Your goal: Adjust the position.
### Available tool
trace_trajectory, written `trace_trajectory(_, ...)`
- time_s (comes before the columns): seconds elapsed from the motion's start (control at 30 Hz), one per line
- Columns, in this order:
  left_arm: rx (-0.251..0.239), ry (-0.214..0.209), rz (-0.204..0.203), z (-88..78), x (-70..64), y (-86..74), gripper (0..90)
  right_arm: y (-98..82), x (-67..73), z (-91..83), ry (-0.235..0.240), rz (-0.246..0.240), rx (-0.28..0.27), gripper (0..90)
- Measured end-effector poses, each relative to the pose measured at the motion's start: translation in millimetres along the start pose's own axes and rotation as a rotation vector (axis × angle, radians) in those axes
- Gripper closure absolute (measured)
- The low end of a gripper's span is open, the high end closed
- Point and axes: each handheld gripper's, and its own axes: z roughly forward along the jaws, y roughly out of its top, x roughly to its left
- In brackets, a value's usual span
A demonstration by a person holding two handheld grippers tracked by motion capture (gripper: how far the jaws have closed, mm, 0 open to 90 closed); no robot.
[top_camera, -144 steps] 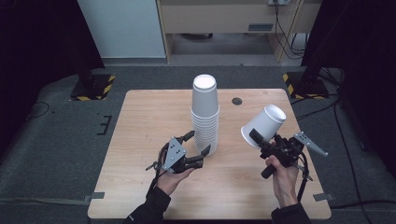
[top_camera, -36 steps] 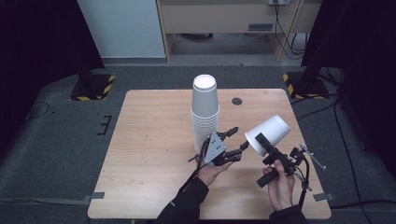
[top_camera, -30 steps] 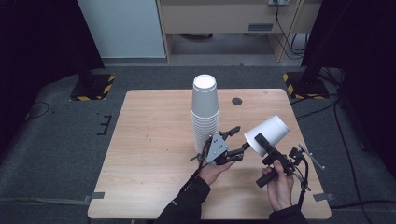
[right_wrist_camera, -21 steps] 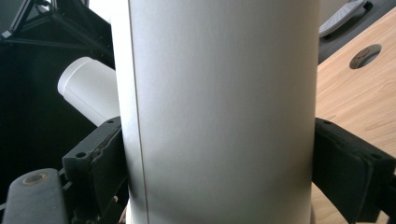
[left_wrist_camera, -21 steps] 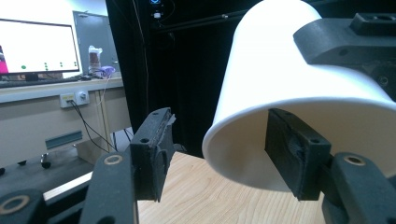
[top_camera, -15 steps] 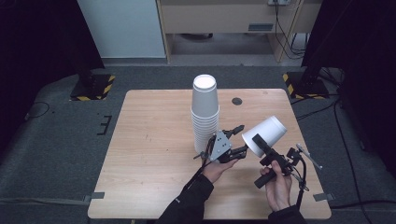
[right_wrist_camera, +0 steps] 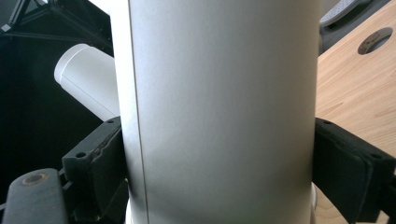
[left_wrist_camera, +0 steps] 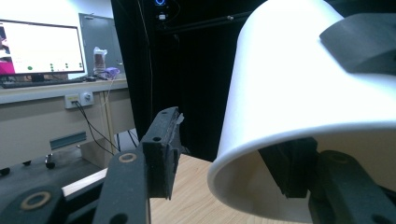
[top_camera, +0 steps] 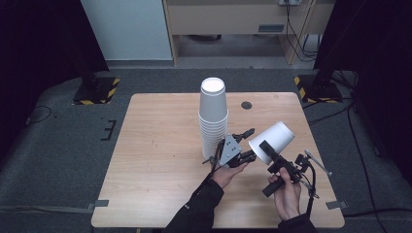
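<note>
Right claw [top_camera: 266,149] clamps tilted paper cup [top_camera: 272,141]; left claw [top_camera: 245,143] spread wide, one pad hidden inside rim.

The cup stack [top_camera: 213,116] stands mid-table [top_camera: 155,145], the held cup [top_camera: 272,141] to its right.

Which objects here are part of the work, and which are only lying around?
Part of the work:
single white cup, clamped in the right tongs
left tongs, open at its rim
stack of white cups

Lying around:
black hole in the wooden table
</note>
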Motion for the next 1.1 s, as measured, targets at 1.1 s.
trace_trajectory(1.1, -0.022, 0.003, -0.003, 0.3, -1.0, -3.2, 77.5, -5.5, -0.4, 3.3, 0.011, 0.030, 0.014, 12.2)
